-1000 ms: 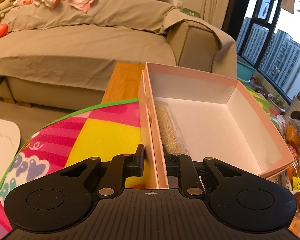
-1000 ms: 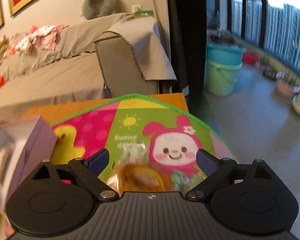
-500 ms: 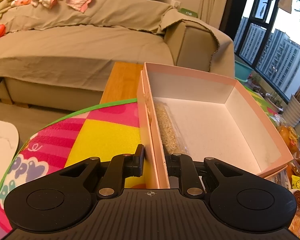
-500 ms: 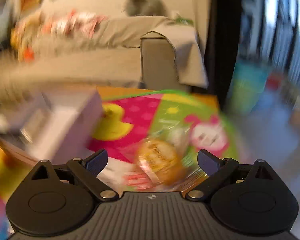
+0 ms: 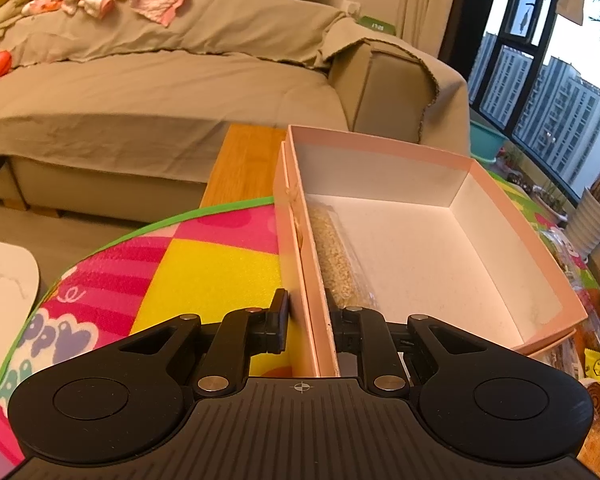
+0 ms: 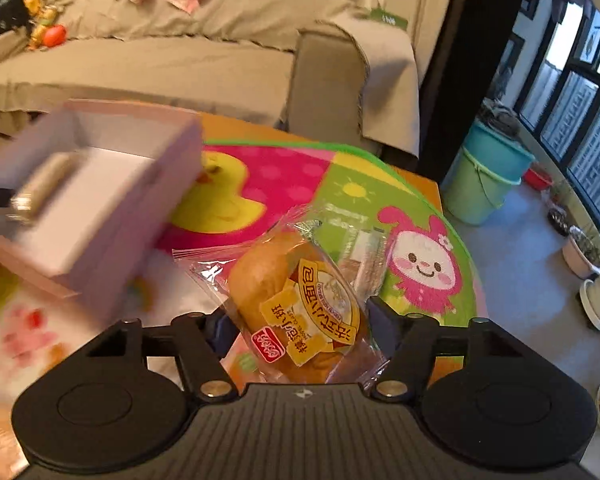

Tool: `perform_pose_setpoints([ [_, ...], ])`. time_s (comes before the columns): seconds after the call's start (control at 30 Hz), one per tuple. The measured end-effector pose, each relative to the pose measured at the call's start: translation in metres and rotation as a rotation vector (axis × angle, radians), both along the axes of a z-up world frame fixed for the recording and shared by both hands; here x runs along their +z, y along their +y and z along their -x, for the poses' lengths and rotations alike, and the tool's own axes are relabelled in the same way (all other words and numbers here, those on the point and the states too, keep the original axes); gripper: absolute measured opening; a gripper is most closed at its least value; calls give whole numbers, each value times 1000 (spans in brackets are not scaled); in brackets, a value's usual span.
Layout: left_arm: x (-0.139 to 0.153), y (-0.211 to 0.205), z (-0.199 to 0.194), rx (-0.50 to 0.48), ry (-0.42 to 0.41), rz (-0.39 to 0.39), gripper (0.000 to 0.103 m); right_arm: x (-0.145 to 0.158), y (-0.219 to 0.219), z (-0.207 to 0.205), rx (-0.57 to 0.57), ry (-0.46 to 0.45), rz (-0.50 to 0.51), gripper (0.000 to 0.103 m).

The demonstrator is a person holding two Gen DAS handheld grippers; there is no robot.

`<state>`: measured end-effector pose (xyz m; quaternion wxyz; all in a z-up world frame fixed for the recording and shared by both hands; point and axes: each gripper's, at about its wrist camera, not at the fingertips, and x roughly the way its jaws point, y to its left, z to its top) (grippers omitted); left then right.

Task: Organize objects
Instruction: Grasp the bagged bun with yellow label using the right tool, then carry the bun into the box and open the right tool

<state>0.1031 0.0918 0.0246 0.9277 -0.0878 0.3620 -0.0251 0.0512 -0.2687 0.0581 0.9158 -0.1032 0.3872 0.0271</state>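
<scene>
Your left gripper [image 5: 307, 318] is clamped on the near side wall of the open pink cardboard box [image 5: 420, 256], one finger outside, one inside. Inside the box, a clear packet of pale grains [image 5: 334, 258] lies along that wall; the white floor beside it is bare. The box sits on the bright foam play mat [image 5: 204, 268] near the orange wooden table edge [image 5: 244, 164]. Your right gripper [image 6: 300, 326] grips a glossy plastic-wrapped golden bread bun [image 6: 296, 300], its yellow label in Chinese characters, just right of the blurred box.
</scene>
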Motion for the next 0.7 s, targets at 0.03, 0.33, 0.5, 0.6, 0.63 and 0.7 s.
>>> perform_pose_setpoints([
  [0.03, 0, 0, 0, 0, 0, 1, 18, 8, 4, 10, 8, -5, -12, 66],
  [0.33, -1, 2, 0, -4, -7, 10, 19, 61, 63, 82, 180, 23, -127, 66],
  [0.5, -1, 3, 0, -3, -10, 17, 19, 82, 98, 71, 278, 16, -198, 66],
  [0.6, -2, 3, -1, -5, -9, 13, 19, 88, 115, 45, 299, 10, -221, 66],
  [0.63, -1, 3, -1, -8, -9, 10, 19, 90, 121, 34, 300, 10, -219, 66],
  [0.7, -2, 3, -1, -10, -9, 10, 19, 90, 132, 3, 283, 26, -214, 66],
])
